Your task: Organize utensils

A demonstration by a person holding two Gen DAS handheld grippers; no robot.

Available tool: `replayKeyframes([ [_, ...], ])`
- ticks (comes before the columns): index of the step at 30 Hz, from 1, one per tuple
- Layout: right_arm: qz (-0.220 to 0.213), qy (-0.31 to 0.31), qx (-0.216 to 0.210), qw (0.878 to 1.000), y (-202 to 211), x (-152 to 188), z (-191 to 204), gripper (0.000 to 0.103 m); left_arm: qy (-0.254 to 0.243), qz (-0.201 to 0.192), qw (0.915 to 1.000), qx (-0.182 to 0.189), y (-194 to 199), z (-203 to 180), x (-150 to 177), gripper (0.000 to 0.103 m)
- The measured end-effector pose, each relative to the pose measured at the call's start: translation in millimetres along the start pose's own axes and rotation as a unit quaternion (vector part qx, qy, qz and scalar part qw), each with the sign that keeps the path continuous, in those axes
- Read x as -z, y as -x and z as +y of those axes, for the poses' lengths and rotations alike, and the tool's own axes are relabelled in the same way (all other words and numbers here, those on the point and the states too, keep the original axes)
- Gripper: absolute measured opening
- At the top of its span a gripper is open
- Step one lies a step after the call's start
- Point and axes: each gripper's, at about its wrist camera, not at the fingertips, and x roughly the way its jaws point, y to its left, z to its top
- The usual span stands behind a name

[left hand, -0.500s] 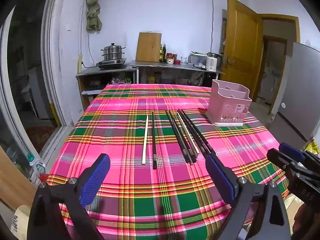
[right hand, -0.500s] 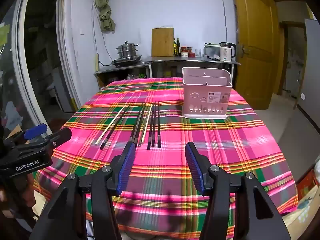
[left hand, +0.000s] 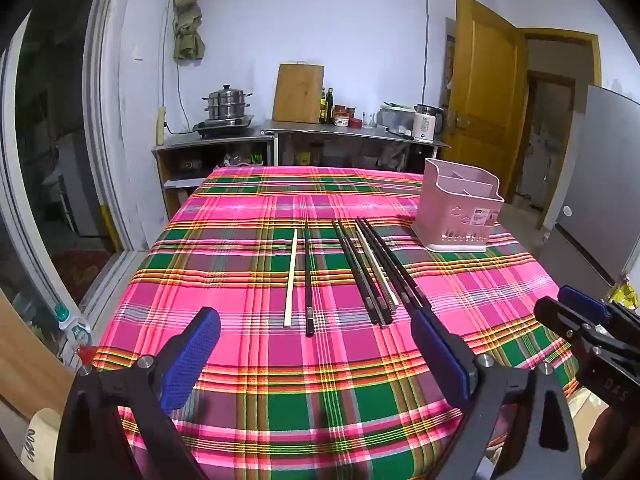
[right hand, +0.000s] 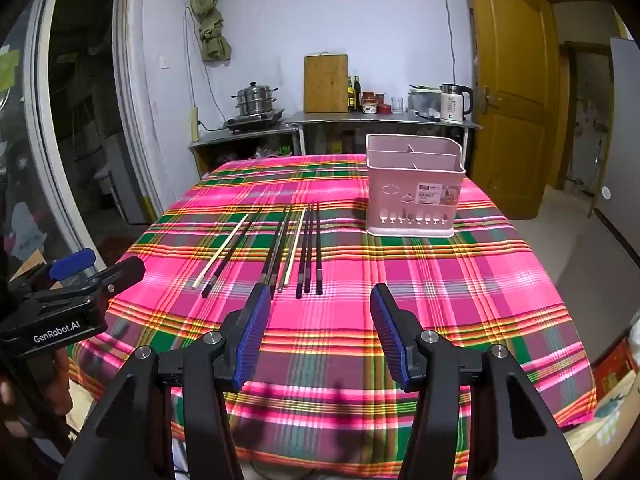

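Several chopsticks lie side by side on the plaid tablecloth point(left hand: 280, 380): a pale one point(left hand: 291, 278) and a black one point(left hand: 308, 280) as a pair on the left, then a bundle of black and pale chopsticks point(left hand: 376, 272) to the right. A pink divided utensil basket point(left hand: 458, 210) stands upright at the right rear, its compartments showing nothing inside. My left gripper point(left hand: 316, 354) hovers open over the near edge, nothing between its fingers. My right gripper point(right hand: 320, 332) is open too, short of the chopsticks point(right hand: 308, 248), with the basket point(right hand: 414, 190) ahead right.
A kitchen counter point(left hand: 352, 134) behind the table carries a steamer pot point(left hand: 227, 106), a cutting board, bottles and a kettle point(left hand: 426, 124). A wooden door point(left hand: 486, 92) stands open at the right. A glass sliding door runs along the left.
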Motion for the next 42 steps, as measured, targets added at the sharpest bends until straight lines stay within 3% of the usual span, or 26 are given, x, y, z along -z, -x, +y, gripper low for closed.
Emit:
replayKeyframes([
  [42, 0.001, 0.002, 0.000, 1.000, 1.9, -1.6, 1.9, 0.053, 0.003, 0.003, 1.0000, 0.002, -1.7, -2.6, 3.3, 0.096],
])
